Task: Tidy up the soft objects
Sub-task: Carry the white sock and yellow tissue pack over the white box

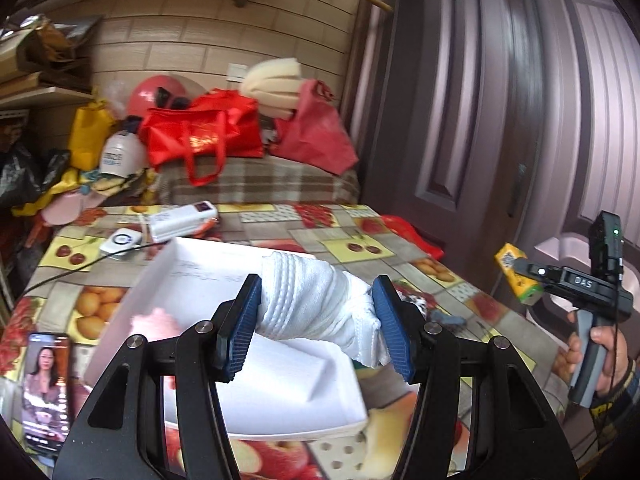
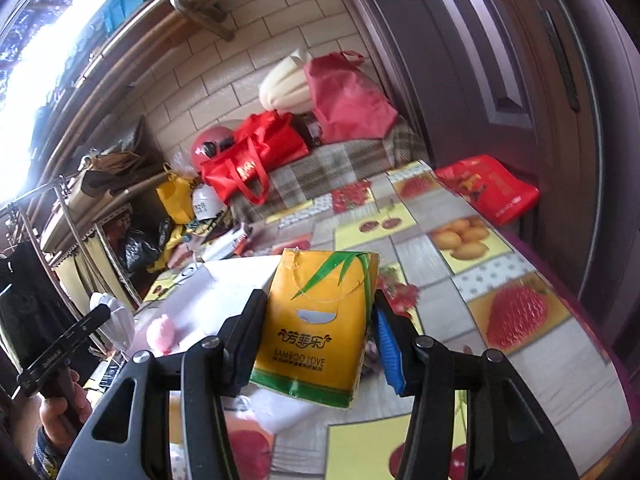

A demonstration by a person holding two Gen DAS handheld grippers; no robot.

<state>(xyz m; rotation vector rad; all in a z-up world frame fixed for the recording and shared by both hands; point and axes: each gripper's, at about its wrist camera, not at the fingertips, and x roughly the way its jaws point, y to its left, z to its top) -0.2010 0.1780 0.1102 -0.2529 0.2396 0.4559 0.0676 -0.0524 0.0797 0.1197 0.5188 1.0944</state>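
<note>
My left gripper [image 1: 316, 322] is shut on a rolled white cloth [image 1: 320, 304], held above a white box [image 1: 224, 280] on the fruit-print tablecloth. A pink fluffy item [image 1: 154, 324] lies inside the box at its left. My right gripper [image 2: 316, 336] is shut on a yellow tissue pack [image 2: 320, 328] with green bamboo leaves, lifted over the table. In the left wrist view the right gripper [image 1: 524, 280] shows at the right edge with the tissue pack [image 1: 516, 272] and a hand [image 1: 600, 356] on its handle. The white box [image 2: 236, 276] and pink item [image 2: 160, 332] lie behind the pack.
A phone [image 1: 46, 388] with a lit screen lies at the table's left front. A white power bank [image 1: 182, 220] and a round white device [image 1: 122, 242] sit beyond the box. Red bags [image 1: 204, 132], a helmet and clutter pile up behind. A door [image 1: 500, 100] stands right.
</note>
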